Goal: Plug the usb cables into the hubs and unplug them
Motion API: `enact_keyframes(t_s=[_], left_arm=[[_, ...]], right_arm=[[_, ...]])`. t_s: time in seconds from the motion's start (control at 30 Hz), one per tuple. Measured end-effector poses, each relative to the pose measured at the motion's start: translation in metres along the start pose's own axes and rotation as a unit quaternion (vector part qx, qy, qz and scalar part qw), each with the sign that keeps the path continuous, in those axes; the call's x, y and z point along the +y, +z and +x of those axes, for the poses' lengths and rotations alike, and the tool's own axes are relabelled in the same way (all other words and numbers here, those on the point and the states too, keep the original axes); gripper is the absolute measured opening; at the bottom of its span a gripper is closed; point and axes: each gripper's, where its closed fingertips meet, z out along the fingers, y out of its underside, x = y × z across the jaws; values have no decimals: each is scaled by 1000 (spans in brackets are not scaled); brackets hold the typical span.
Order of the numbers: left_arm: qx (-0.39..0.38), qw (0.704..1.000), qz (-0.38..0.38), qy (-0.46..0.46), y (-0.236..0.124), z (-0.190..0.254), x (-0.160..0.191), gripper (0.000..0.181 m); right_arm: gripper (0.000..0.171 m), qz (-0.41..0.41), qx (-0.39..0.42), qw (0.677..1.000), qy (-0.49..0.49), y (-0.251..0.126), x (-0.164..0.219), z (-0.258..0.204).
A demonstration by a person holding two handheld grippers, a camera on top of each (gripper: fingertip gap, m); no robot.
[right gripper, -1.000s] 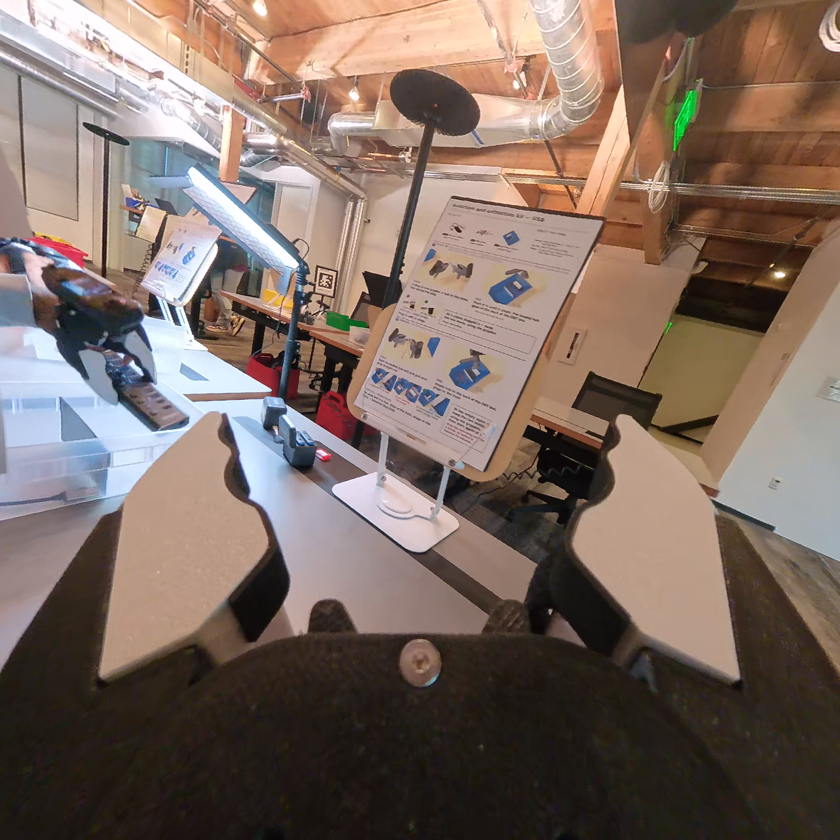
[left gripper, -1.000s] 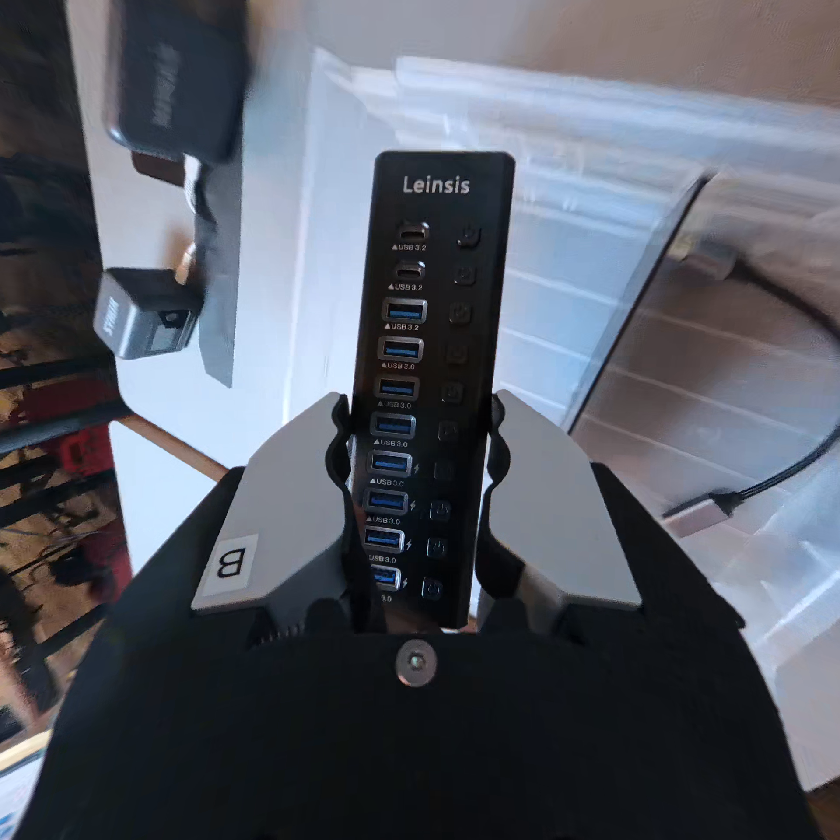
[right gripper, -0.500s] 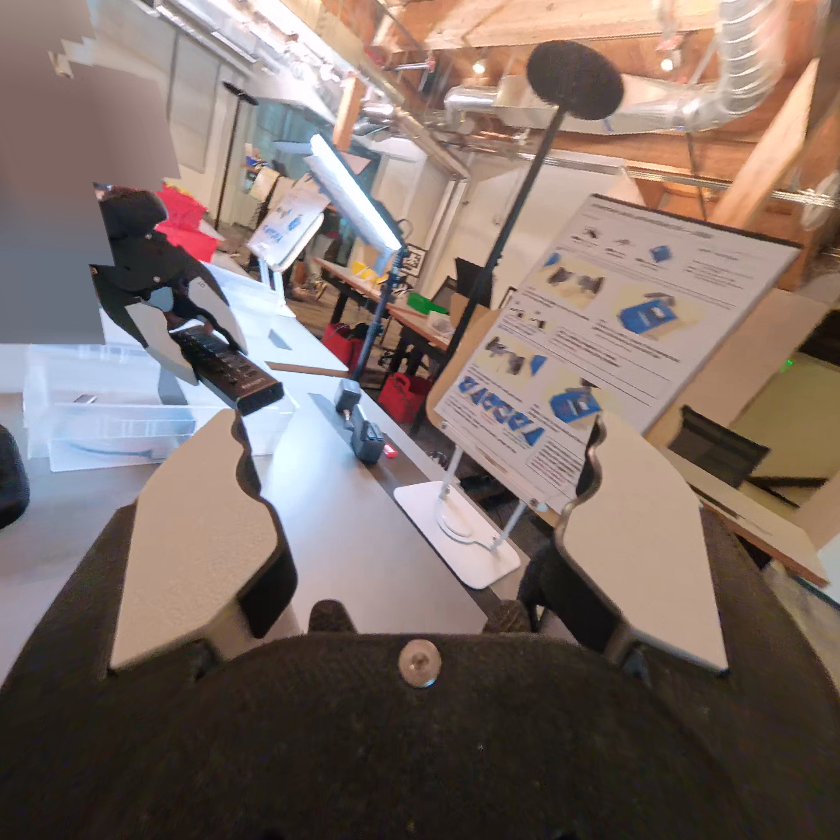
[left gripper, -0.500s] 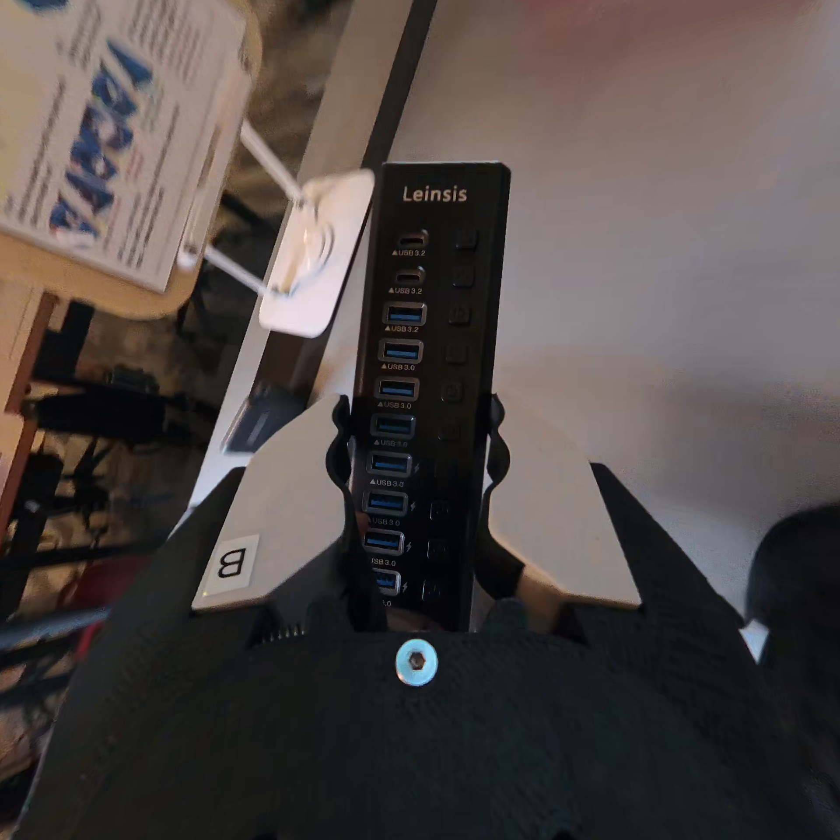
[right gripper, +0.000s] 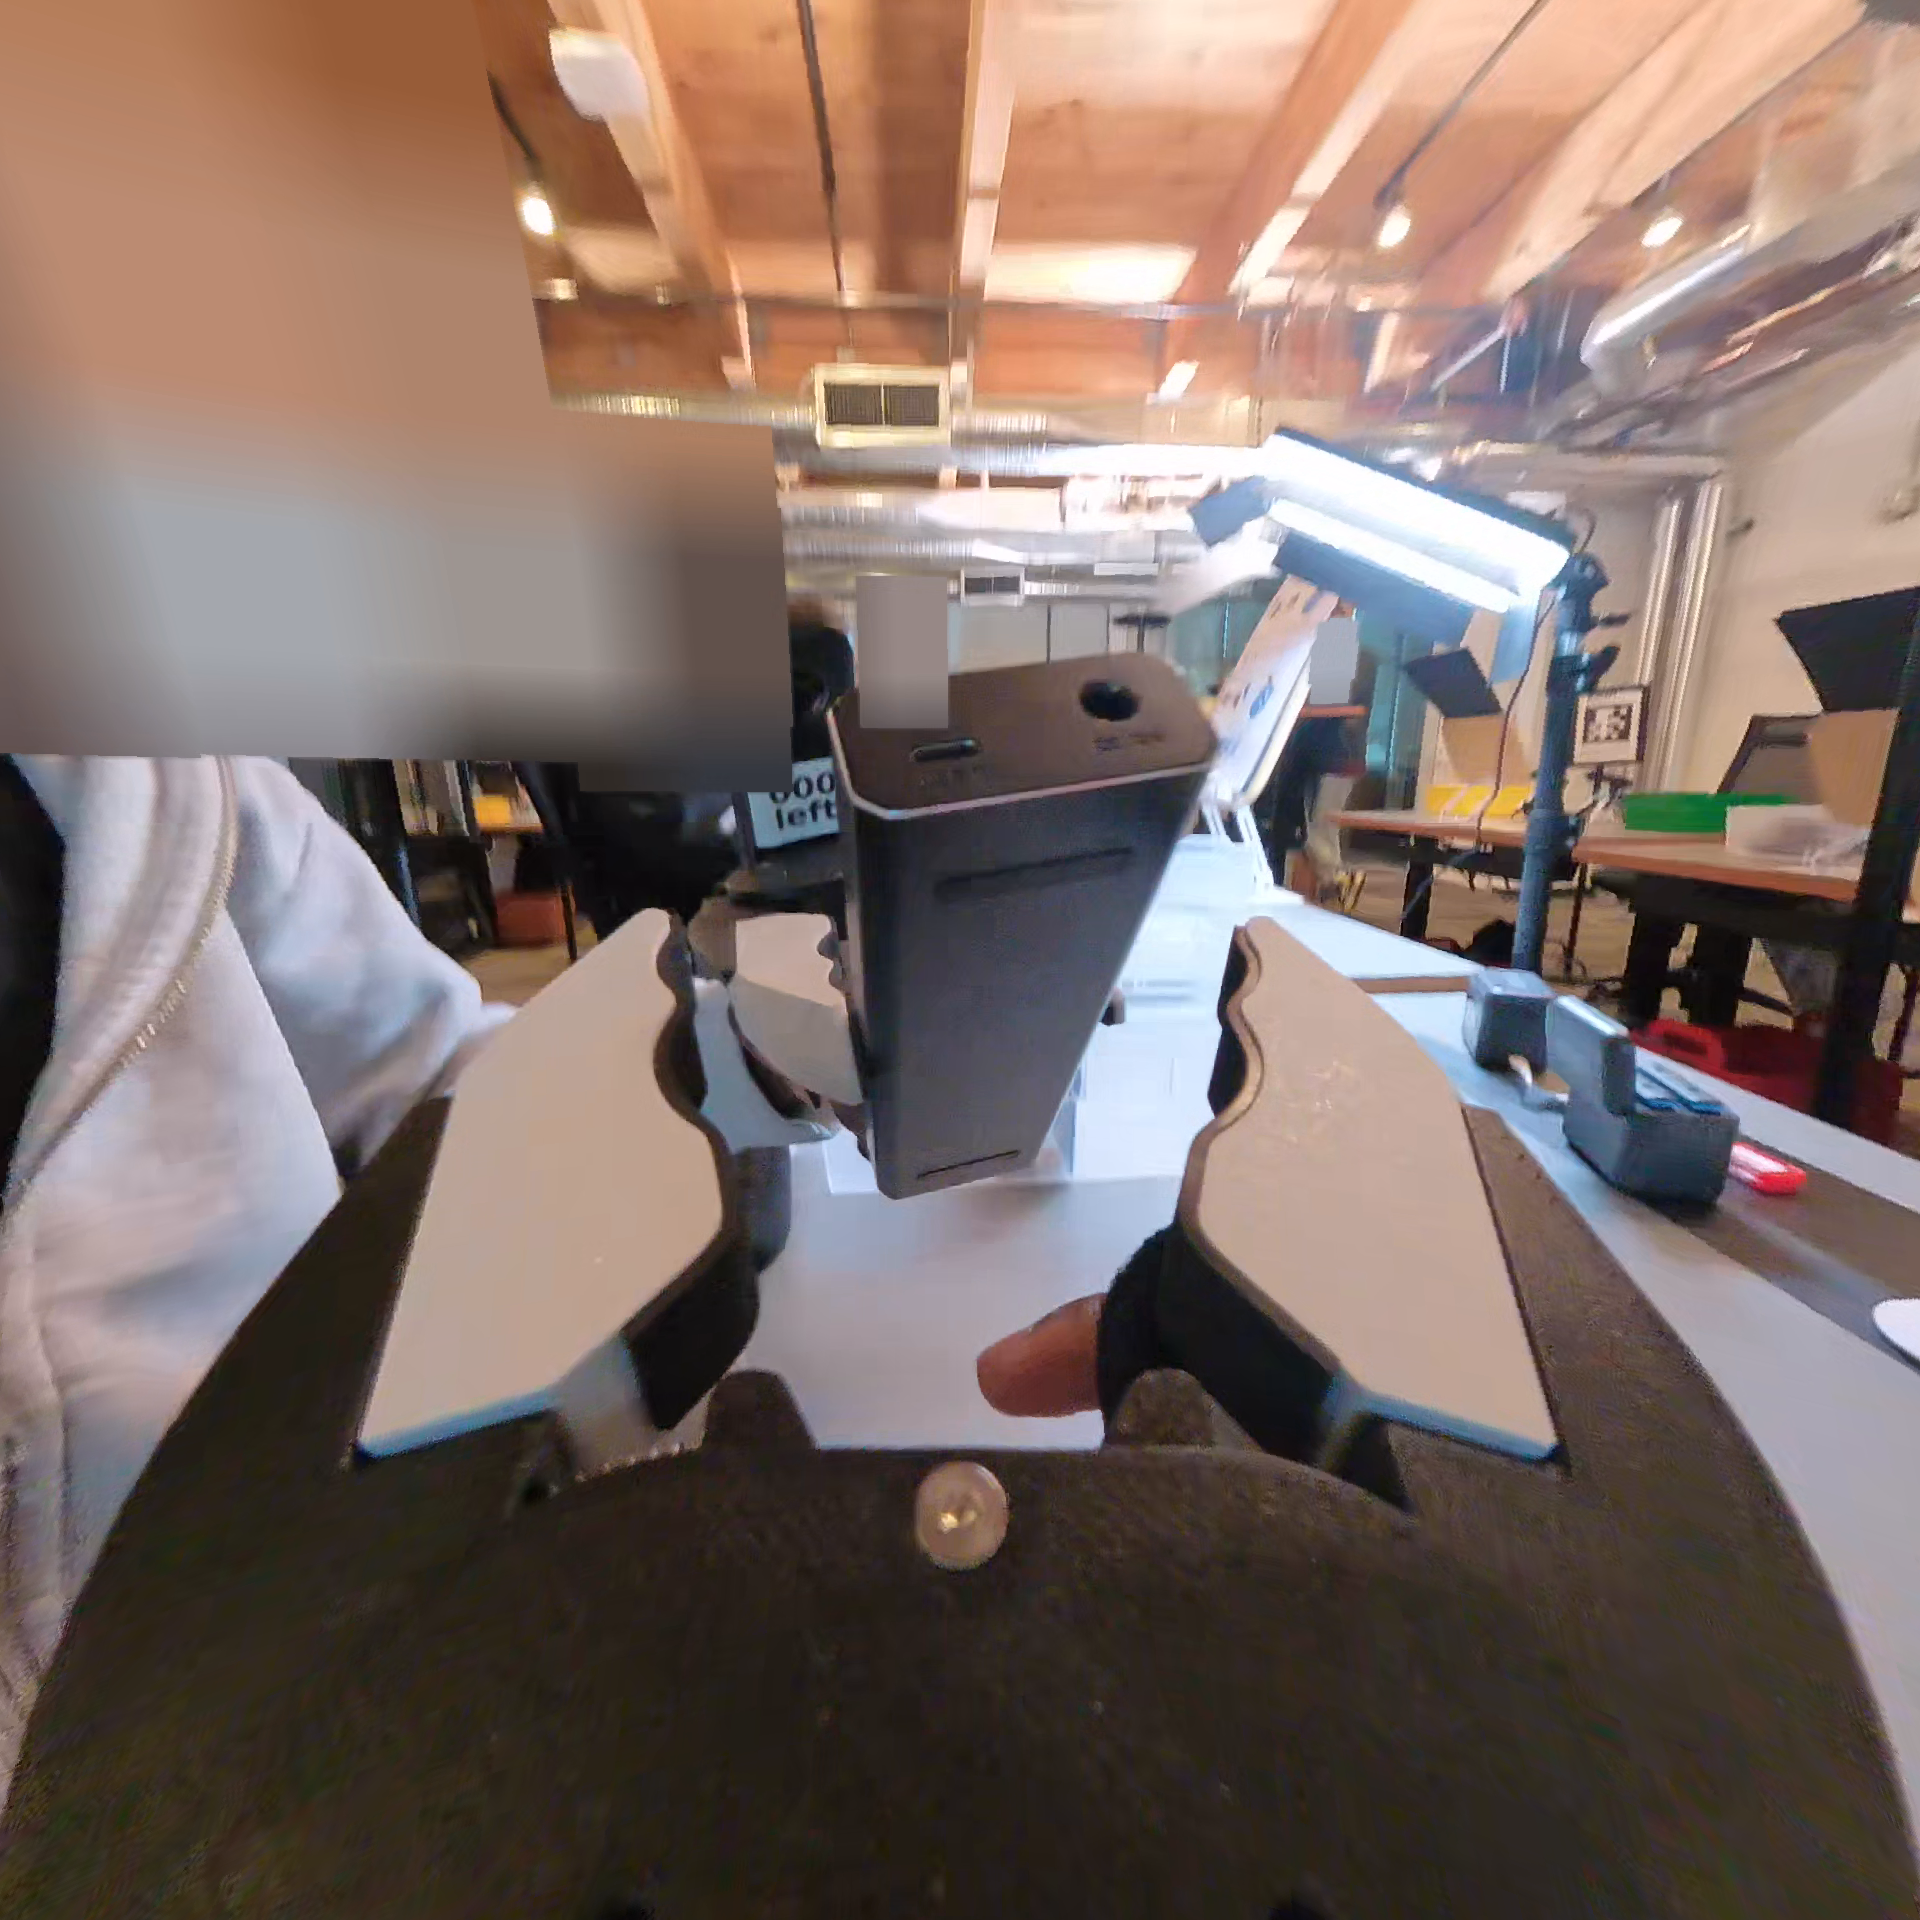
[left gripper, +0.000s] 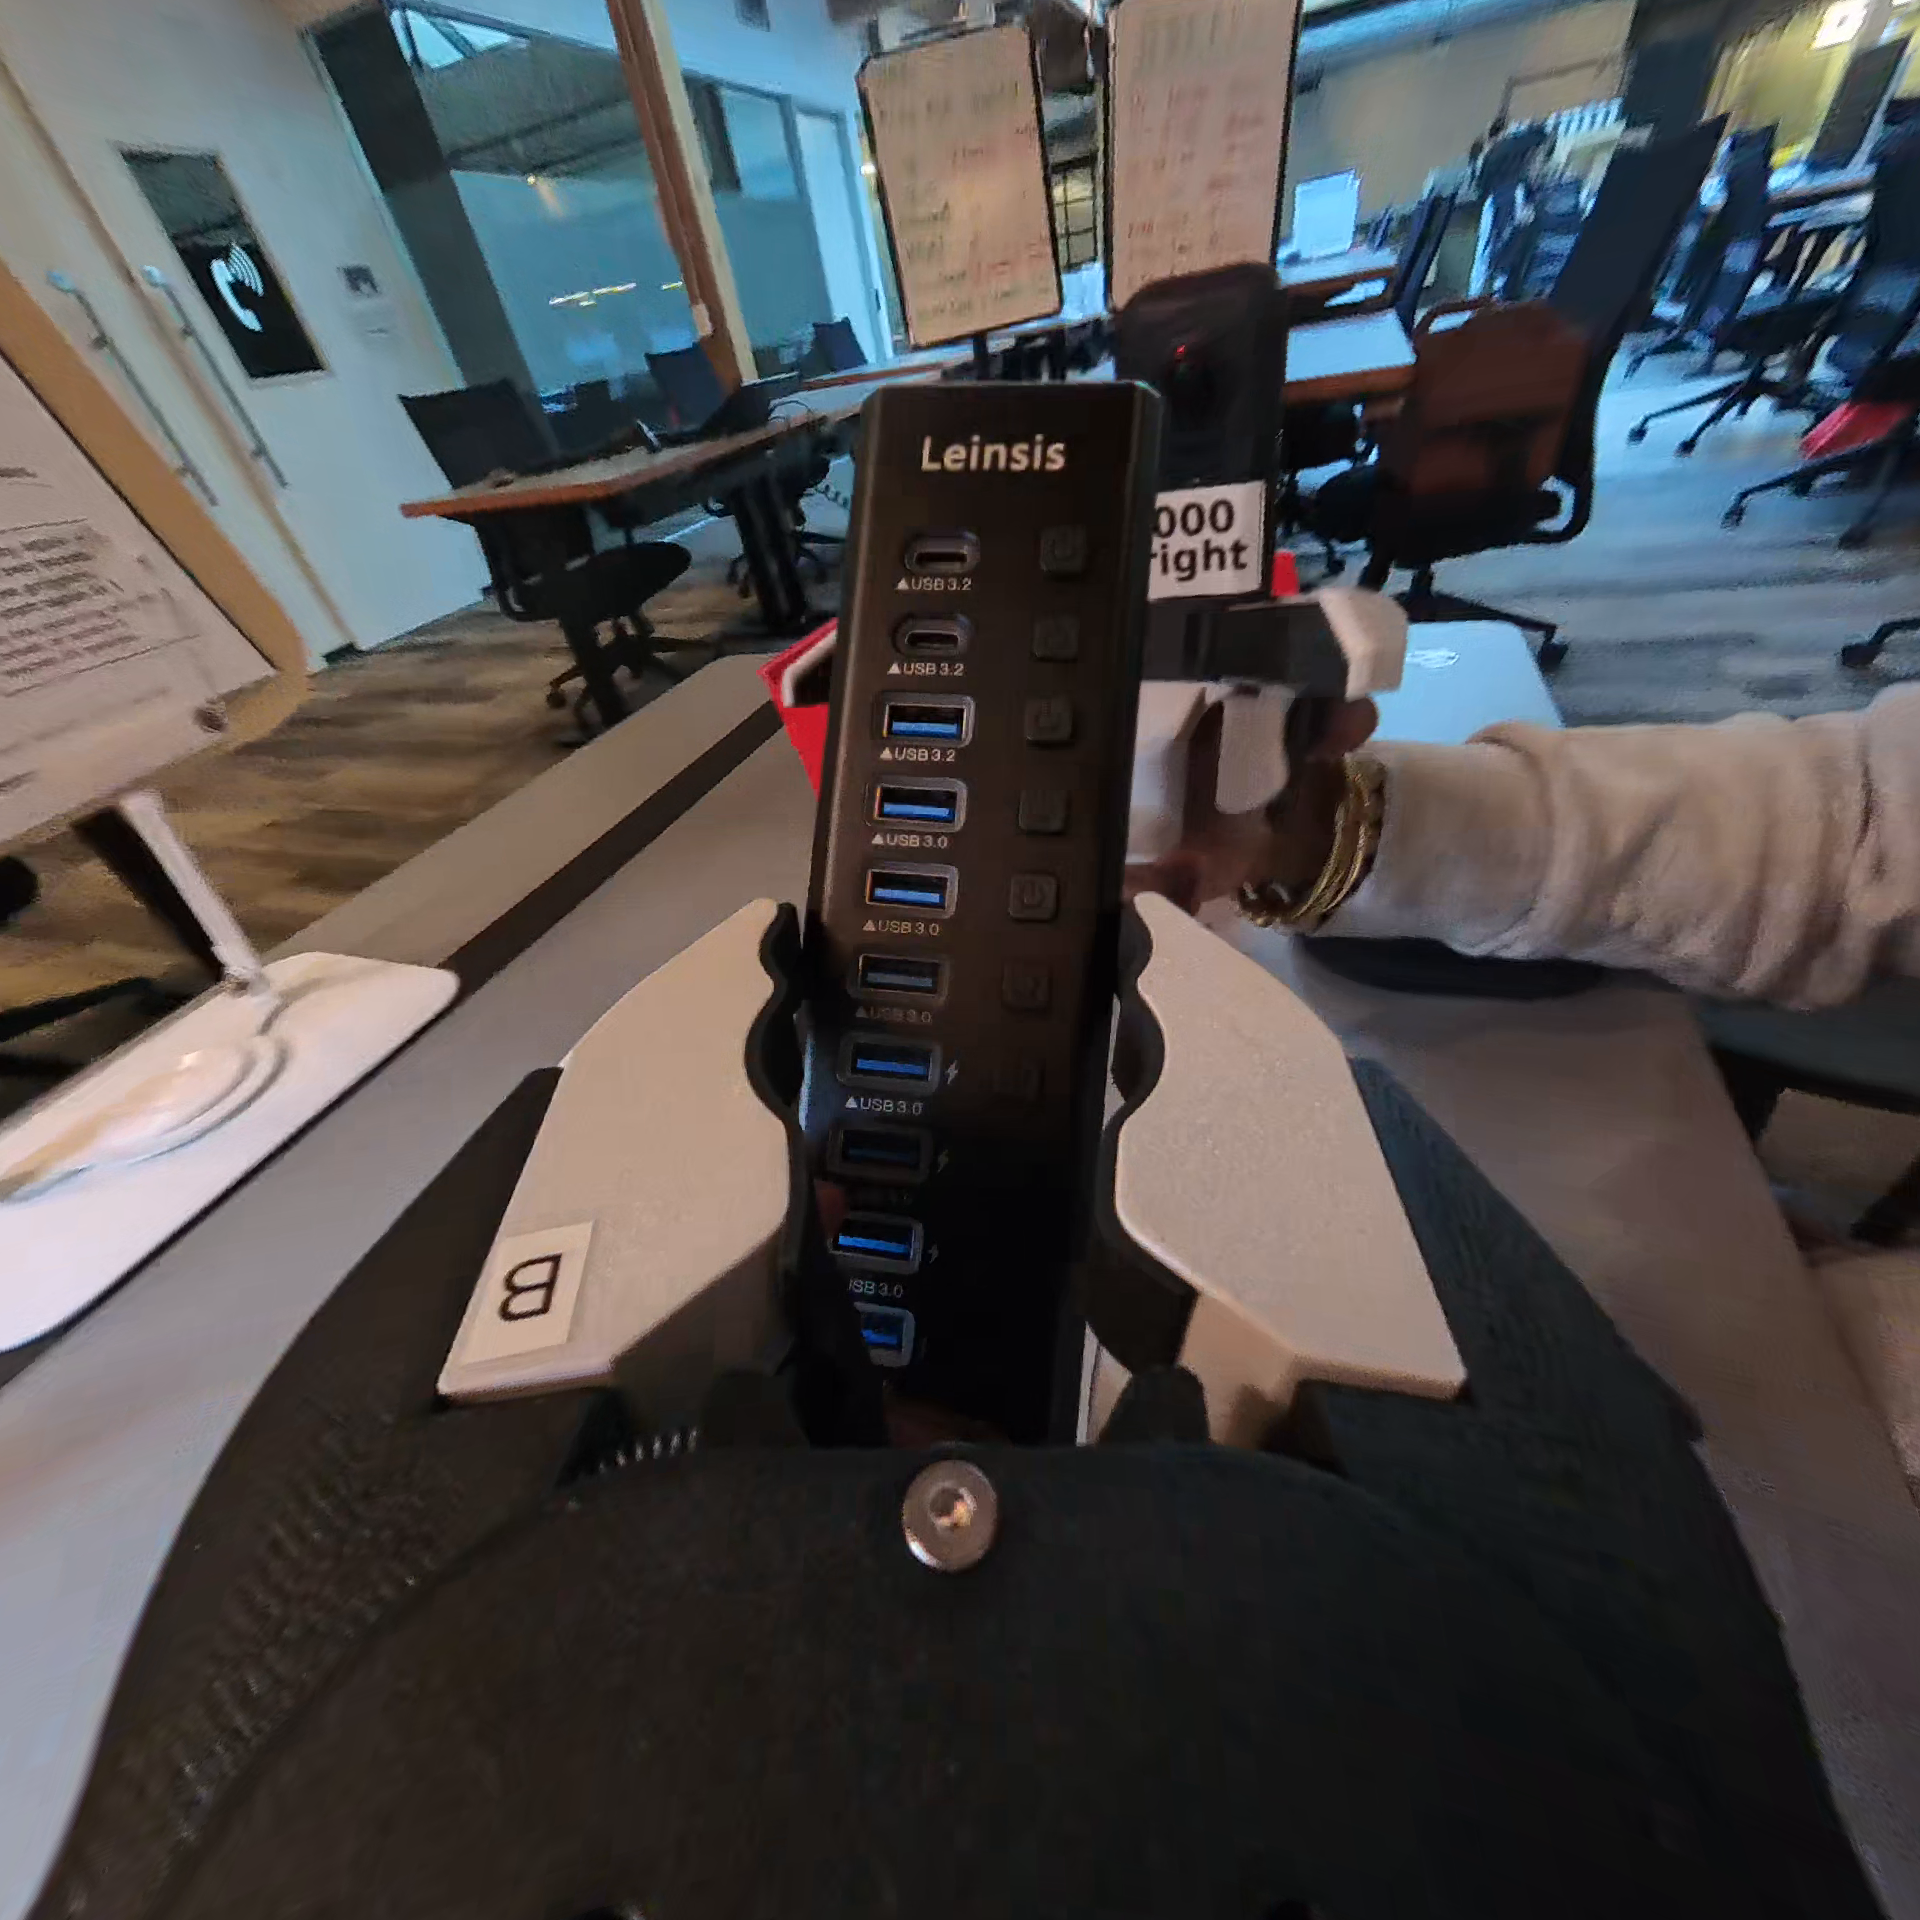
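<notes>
Left wrist view: the left hand-held gripper (left gripper: 961, 1049) is closed on a black USB hub (left gripper: 977, 831), its two grey fingers (left gripper: 665, 1164) pressing the hub's long sides about halfway along its length. The hub points toward 12 o'clock, port face to the camera, raised clear of the grey bench (left gripper: 1558, 1143). A column of ports runs down its left half and a column of small buttons down its right half; no cable is seen in any port. At 2 o'clock, partly behind the hub, the right hand-held gripper (left gripper: 1247, 665) is held by a hand (left gripper: 1288, 810) with gold bracelets and a pale sleeve (left gripper: 1662, 862). At 9 o'clock a white stand base (left gripper: 208, 1091) rests on the bench, with a printed sheet (left gripper: 83, 623) above it.

Right wrist view: the right hand-held gripper (right gripper: 961, 1039) stands wide open and grips nothing. The hub (right gripper: 997, 956) appears between its spread fingers (right gripper: 561, 1195) but farther off, apart from both, its end face and plain back toward the camera. The left hand-held gripper (right gripper: 790, 1039) clamps it from behind, at 11 o'clock. A fingertip (right gripper: 1039, 1371) shows at 5 o'clock below the hub. At 3 o'clock, grey boxes (right gripper: 1621, 1101), possibly chargers, and a small red object (right gripper: 1766, 1174) lie on the bench (right gripper: 1714, 1403). A lit lamp bar (right gripper: 1423, 530) stands at 1 o'clock.
</notes>
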Motion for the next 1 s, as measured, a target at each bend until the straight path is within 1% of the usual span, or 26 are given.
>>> enact_keyframes(t_s=[0.03, 0.07, 0.1, 0.13, 0.2, 0.27, 0.33, 0.37, 0.4, 0.43, 0.47, 0.5, 0.57, 0.63, 0.7, 0.73, 0.83, 0.9, 0.97, 1.0], left_arm=[[6, 1000, 0, -16, 4, 3, 4, 58], [15, 1000, -3, -27, 8, 7, 9, 58], [20, 999, -4, -29, 11, 10, 14, 58], [26, 999, 2, -28, 13, 15, 17, 58], [28, 999, 9, -39, 16, 21, 22, 58], [24, 999, -1, -35, 19, 24, 30, 58], [38, 998, -2, -42, 24, 31, 36, 60], [48, 997, -2, -52, 26, 36, 38, 63], [50, 997, -6, -64, 30, 38, 42, 72], [53, 996, -14, -72, 33, 40, 47, 77], [59, 995, -22, -77, 35, 43, 51, 77], [67, 994, -23, -78, 37, 46, 54, 74], [82, 994, -19, -68, 39, 53, 58, 61], [74, 995, -25, -60, 40, 52, 61, 61], [43, 997, -25, -64, 41, 46, 61, 61], [6, 998, -23, -59, 42, 38, 60, 60], [-121, 991, -35, -37, 42, 8, 64, 60], [-183, 982, -43, -29, 38, -9, 66, 60], [-231, 971, -58, -19, 32, -23, 69, 60], [-246, 967, -71, -13, 30, -28, 72, 60]], right_arm=[[96, -14, -2, 1000, -5, 2, 6, -1], [91, -16, -3, 1000, -8, 4, 9, -2], [81, -9, 1, 1000, -8, 4, 9, -1], [64, 1, 10, 1000, -4, 3, 9, 1], [62, 2, -11, 1000, 11, -2, 11, -2], [62, -24, -27, 999, 8, -6, 19, -4], [62, -43, -43, 998, 12, -7, 24, -8], [61, -51, -55, 997, 18, -6, 25, -11], [62, -61, -67, 996, 21, -6, 28, -15], [62, -72, -75, 994, 18, -5, 31, -18], [62, -85, -79, 993, 13, -5, 36, -20], [61, -98, -83, 992, 7, -5, 40, -22], [61, -115, -88, 989, 3, -5, 48, -23], [62, -127, -90, 988, -2, -7, 51, -23], [62, -135, -74, 988, 1, -7, 50, -17], [62, -135, -47, 990, 0, -6, 50, -9], [58, -139, 64, 987, -46, -5, 49, 21], [58, -151, 132, 978, -63, -5, 51, 38], [51, -158, 173, 971, -50, -4, 56, 49], [34, -161, 174, 971, -37, -2, 59, 49]])
